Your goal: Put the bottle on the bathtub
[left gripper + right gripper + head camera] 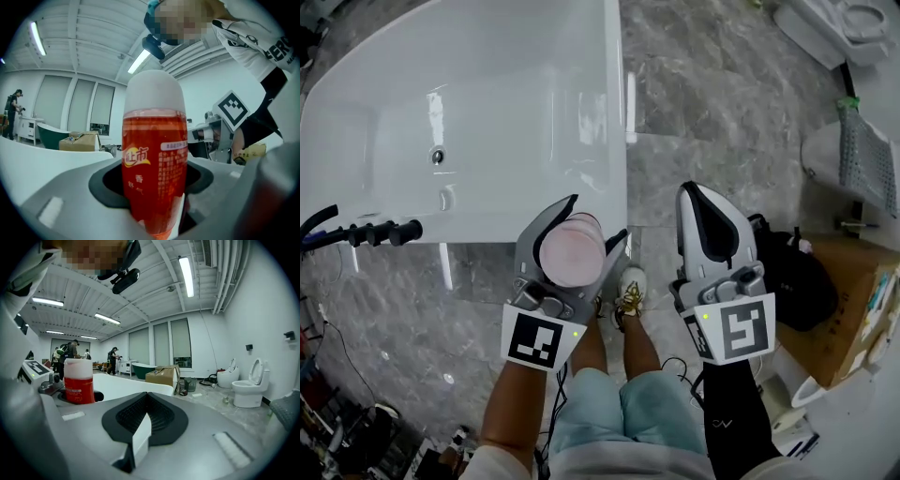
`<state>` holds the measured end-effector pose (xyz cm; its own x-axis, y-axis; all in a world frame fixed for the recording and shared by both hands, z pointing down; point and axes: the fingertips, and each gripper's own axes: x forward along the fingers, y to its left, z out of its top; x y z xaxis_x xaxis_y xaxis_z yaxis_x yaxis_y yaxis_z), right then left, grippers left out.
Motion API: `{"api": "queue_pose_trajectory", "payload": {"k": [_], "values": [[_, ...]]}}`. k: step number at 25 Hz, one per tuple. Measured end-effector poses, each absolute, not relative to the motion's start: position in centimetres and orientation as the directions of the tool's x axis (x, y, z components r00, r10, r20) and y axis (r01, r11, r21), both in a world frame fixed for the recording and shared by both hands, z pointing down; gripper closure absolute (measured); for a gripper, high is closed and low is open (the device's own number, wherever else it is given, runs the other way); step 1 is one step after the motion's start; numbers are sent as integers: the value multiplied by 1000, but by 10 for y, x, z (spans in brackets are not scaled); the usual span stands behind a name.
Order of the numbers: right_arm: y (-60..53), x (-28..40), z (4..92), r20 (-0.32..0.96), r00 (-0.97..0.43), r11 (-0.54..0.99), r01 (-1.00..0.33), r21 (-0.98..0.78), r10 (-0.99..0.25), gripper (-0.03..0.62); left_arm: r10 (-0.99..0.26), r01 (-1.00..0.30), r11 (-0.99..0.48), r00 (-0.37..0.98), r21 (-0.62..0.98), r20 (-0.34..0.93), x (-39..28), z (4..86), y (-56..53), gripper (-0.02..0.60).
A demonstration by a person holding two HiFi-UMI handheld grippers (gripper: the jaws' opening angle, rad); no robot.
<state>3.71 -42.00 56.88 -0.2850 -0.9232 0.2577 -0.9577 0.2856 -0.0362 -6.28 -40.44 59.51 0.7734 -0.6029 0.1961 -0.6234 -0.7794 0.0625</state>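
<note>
A bottle of red liquid (154, 173) with a rounded white cap (572, 250) stands upright between the jaws of my left gripper (577, 236), which is shut on it. The gripper holds it over the floor just in front of the white bathtub's (487, 112) near rim. The same bottle (78, 380) shows at the left in the right gripper view. My right gripper (701, 208) is held beside it to the right, jaws shut together with nothing between them.
A black faucet set (380, 232) sits on the tub's near left rim. A black bag (797, 277) and a cardboard box (853, 309) stand on the marble floor at the right. A toilet (251, 385) and distant people (70, 352) show in the right gripper view.
</note>
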Motion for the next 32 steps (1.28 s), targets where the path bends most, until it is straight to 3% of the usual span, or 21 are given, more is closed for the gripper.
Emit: {"api": "queue_pose_trajectory", "payload": {"k": [9,26,29,32], "values": [[-412,26,618,307,-307,305,-951,-58,-901,563,-587,-607,-793,783,49,205,-63,660,-405,282],[-407,27,617,288,-320,304,-947,-102,-902,563,-600,-614,-788,781,41,173,-60,662,-403,275],[-404,31,611,277,-322,305,-947,-103,-905,563,-622,-634,-771,770,62,145,-61,653,-404,206],[-403,35,599,263,-329,313,-944,-101,-907,563,-653,-662,-747,747,53,124,-64,636,-403,183]]}}
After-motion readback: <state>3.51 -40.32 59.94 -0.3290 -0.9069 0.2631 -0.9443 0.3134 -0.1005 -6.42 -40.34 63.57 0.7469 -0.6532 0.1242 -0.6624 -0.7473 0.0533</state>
